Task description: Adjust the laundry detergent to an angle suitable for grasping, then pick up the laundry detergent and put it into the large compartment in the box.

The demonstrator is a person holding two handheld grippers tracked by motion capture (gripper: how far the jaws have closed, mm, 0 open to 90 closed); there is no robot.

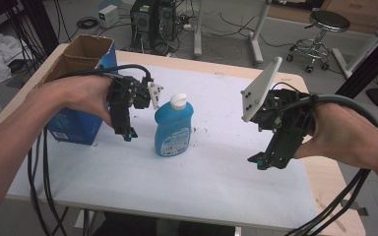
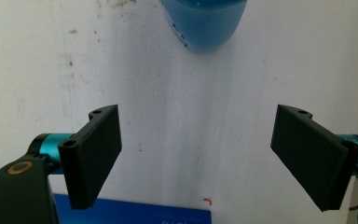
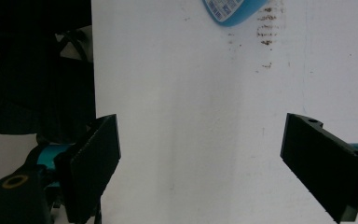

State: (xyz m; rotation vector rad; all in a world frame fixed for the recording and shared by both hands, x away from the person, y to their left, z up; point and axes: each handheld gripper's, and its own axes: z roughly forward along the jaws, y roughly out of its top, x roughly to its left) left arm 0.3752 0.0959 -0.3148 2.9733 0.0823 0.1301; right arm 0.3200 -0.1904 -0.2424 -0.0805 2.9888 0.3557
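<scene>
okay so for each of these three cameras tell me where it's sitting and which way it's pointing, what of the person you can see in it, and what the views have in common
High view: above the person's side, looking forward and down on the white table; both forearms, left gripper and right gripper show.
Left gripper view: rides the left gripper, looking along its open jaws at the table and the blue bottle.
Right gripper view: rides the right gripper, jaws open, facing the table and the bottle's label end.
Shared: all three show the blue bottle and the white table.
</scene>
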